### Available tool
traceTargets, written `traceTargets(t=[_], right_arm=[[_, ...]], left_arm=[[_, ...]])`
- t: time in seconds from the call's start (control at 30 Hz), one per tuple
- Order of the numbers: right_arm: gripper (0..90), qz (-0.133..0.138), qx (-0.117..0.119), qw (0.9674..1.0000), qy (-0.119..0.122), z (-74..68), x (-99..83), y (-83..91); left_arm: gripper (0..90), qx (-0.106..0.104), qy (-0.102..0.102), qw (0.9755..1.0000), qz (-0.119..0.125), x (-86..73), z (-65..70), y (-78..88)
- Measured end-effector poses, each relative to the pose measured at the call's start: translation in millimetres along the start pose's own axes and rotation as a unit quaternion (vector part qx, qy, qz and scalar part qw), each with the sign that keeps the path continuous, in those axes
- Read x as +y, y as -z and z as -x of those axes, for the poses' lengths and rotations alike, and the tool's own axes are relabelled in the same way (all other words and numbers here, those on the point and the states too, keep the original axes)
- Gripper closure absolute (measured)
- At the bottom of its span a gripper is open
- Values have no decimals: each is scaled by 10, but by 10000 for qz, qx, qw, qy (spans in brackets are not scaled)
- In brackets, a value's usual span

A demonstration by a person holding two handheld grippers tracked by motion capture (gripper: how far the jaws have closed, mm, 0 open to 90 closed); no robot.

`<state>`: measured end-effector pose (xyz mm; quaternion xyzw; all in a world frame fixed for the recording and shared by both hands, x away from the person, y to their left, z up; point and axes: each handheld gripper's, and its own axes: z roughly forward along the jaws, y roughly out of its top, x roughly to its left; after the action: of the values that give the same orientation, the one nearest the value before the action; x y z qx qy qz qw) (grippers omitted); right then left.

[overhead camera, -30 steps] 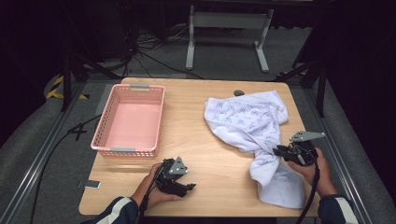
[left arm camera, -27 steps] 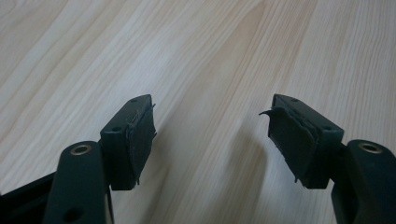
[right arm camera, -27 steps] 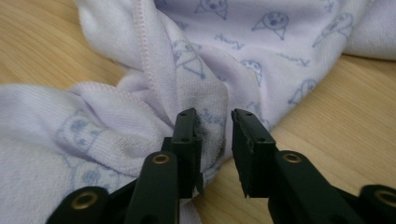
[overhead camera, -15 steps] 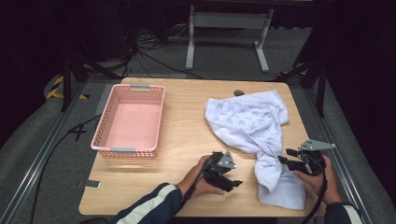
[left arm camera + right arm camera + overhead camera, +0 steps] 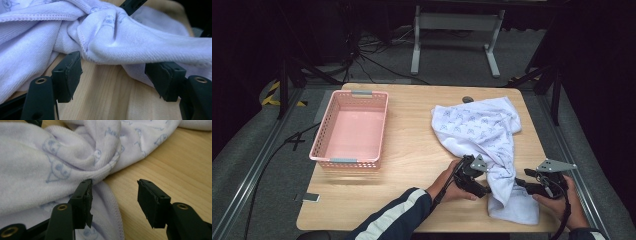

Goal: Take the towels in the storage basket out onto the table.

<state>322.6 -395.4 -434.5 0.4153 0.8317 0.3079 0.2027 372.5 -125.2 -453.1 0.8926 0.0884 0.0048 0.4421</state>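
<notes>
the left gripper (image 5: 480,181) lay low at the near edge of the table (image 5: 412,165), held in the left hand (image 5: 452,184), its tips against the left side of the towel (image 5: 484,132). in the left gripper view its jaws stood apart, with bare wood between them and a bunched fold of the towel (image 5: 120,42) just past the tips; the left tip looked to touch the cloth, but nothing was clamped.

the right gripper (image 5: 526,181) sat on the other side of the same narrow, gathered part of the towel, held in the right hand (image 5: 562,202), a grey plate on top of it. its jaws had just been opening. in the right gripper view they stood apart, one tip against the hem of the towel (image 5: 62,160) and the other over bare wood, with no cloth pinched between them.

the towel was white with a pale blue print. it lay crumpled on the right half of the table, broad at the far end, twisted thin between the two grippers, and spreading again to the near edge.

a pink basket (image 5: 326,134) stood on the left half of the table, well apart from the towel.
</notes>
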Motion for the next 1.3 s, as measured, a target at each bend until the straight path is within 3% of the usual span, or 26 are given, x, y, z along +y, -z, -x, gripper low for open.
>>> traceTargets(t=[0.03,0.07,0.1,0.13,0.23,0.27,0.3,0.37,0.43,0.5,0.53,0.57,0.6,0.63,0.67,0.77,0.83,0.87,0.93,0.97,1.0,1.03,1.1,1.13,1.2,1.3], right_arm=[[462,-65,73,9999,-27,-6,-17,-29],[462,-95,81,9999,-28,-10,-19,-41],[462,-95,81,9999,-28,-10,-19,-41],[462,-120,79,9999,4,-20,-20,-53],[460,-206,32,9997,100,-49,-14,-93],[460,-206,32,9997,100,-49,-14,-93],[459,-201,38,9998,90,-48,-14,-99],[463,-240,20,9997,33,-40,-19,-118],[469,-308,-13,9995,-41,-38,-25,-133],[473,-353,4,9994,-33,-41,-28,-139],[474,-376,-17,9993,-54,-44,-26,-139],[474,-384,-14,9992,-77,-49,-24,-138],[471,-392,-25,9992,-68,-49,-25,-140],[465,-426,-42,9990,-137,-48,-24,-139],[465,-426,-42,9990,-137,-48,-24,-139],[457,-530,-124,9982,-237,-54,-28,-115],[458,-577,-164,9977,-303,-69,-43,-94],[460,-582,-148,9976,-356,-82,-55,-83],[452,-595,-47,9973,-421,-118,-77,-61],[451,-609,65,9973,-409,-152,-91,-49],[451,-609,65,9973,-409,-152,-91,-49],[450,-638,116,9972,-373,-200,-100,-35],[465,-745,101,9969,-234,-330,-103,7],[470,-781,51,9968,-190,-360,-106,24],[485,-794,61,9968,-95,-376,-115,36],[480,-699,-6,9975,-138,-381,-103,78]], left_arm=[[429,-3,-64,10000,-3,3,13,-16],[471,106,-195,9997,-26,6,8,-27],[583,106,-195,9997,-26,6,8,-27],[583,127,-218,9997,-35,0,5,-14],[826,335,-270,9991,4,-26,-27,72],[835,335,-270,9991,4,-26,-27,72],[835,328,-321,9989,-46,-30,-45,118],[838,565,-410,9973,-214,-45,-24,254],[835,604,-449,9968,-270,-98,-16,475],[834,735,-618,9945,-413,-183,13,701],[835,744,-531,9948,-442,-253,42,818],[834,739,-594,9939,-557,-320,59,927],[835,739,-594,9939,-557,-320,59,927],[835,780,-513,9932,-691,-503,127,1165],[835,780,-513,9932,-691,-503,127,1165],[834,812,-273,9929,-825,-795,250,1433],[832,866,5,9923,-885,-1006,379,1578],[833,791,175,9933,-821,-1108,450,1632],[831,707,327,9936,-821,-1246,583,1692],[829,569,365,9938,-882,-1317,673,1711],[822,569,365,9938,-882,-1317,673,1711],[822,567,416,9928,-969,-1376,770,1716],[708,403,548,9933,-939,-1464,912,1749],[661,428,557,9933,-920,-1462,948,1777],[575,516,504,9943,-790,-1433,952,1812],[533,599,591,9956,-405,-1301,846,1857]])
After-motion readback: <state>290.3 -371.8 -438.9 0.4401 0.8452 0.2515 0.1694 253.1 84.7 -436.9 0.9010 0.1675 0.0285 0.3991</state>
